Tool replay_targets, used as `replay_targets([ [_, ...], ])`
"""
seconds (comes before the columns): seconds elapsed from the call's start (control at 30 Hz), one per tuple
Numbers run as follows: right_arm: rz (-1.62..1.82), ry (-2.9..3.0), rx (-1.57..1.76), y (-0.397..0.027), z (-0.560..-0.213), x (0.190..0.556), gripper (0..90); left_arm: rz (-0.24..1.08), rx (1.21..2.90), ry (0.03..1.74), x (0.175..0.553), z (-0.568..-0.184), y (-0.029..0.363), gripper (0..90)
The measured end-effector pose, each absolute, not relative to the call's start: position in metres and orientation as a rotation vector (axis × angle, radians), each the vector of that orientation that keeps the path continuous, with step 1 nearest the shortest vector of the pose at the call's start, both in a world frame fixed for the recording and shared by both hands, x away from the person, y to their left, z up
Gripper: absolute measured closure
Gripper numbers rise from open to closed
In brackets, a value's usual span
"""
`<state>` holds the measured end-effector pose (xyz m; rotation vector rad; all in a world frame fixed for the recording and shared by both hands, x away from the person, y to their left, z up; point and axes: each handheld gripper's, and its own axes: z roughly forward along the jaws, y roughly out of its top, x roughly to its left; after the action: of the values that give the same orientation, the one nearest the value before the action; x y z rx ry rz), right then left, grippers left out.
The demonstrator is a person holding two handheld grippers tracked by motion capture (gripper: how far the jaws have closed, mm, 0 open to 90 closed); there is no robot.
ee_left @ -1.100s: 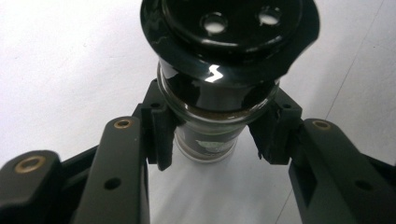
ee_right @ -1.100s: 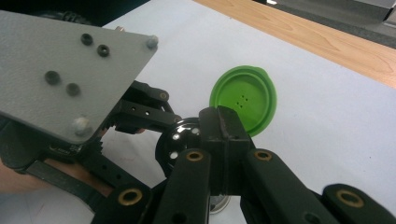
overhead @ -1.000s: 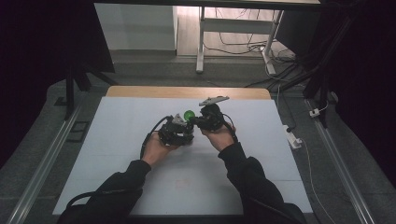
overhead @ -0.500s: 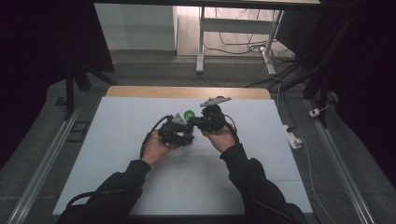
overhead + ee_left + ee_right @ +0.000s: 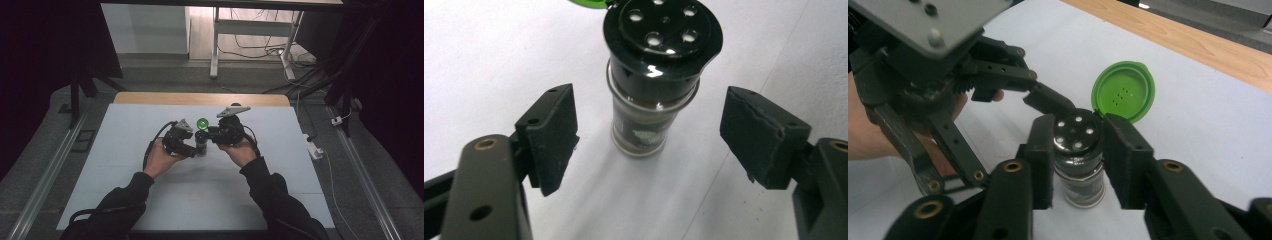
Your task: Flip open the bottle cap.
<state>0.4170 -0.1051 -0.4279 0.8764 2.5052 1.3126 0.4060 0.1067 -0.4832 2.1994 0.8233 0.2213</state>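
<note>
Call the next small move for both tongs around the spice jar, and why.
Probably back both tongs straight off. The spice jar stands upright on the white table, its green lid flipped open and the shaker holes bare. The left tongs have just been opening and stand clear; the right tongs have just been opening but still flank the cap closely, so retreat without tipping it.

Lab-like recording space, white-topped table (image 5: 150, 200), dark curtained surroundings, floor cables (image 5: 260, 50), metal rails (image 5: 45, 170)
</note>
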Motion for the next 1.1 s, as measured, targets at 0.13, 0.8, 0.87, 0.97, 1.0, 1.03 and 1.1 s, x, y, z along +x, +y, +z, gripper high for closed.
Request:
replay_targets([
  [0.13, 1.317, 2.506, 0.885, -0.108, -0.428, 0.413, 55.9, 0.182, 2.19, 0.829, 0.403, -0.482, 0.113, 18.4],
  [0.8, 1.312, 2.536, 0.888, -0.131, -0.428, 0.385, 20.8, 0.101, 2.142, 0.84, 0.36, -0.463, 0.155, 2.3],
  [0.87, 1.313, 2.54, 0.885, -0.133, -0.427, 0.381, 18.4, 0.091, 2.128, 0.842, 0.354, -0.461, 0.162, 1.2],
  [0.97, 1.309, 2.538, 0.883, -0.137, -0.426, 0.374, 13.3, 0.08, 2.106, 0.846, 0.344, -0.459, 0.171, 0.2],
  [1.0, 1.308, 2.54, 0.88, -0.138, -0.426, 0.372, 11.7, 0.079, 2.099, 0.844, 0.341, -0.458, 0.174, 0.2],
  [1.03, 1.307, 2.543, 0.879, -0.14, -0.427, 0.37, 10.7, 0.08, 2.093, 0.844, 0.338, -0.458, 0.177, 0.3],
  [1.1, 1.312, 2.547, 0.875, -0.144, -0.427, 0.366, 8.9, 0.077, 2.08, 0.851, 0.331, -0.456, 0.183, 0.0],
])
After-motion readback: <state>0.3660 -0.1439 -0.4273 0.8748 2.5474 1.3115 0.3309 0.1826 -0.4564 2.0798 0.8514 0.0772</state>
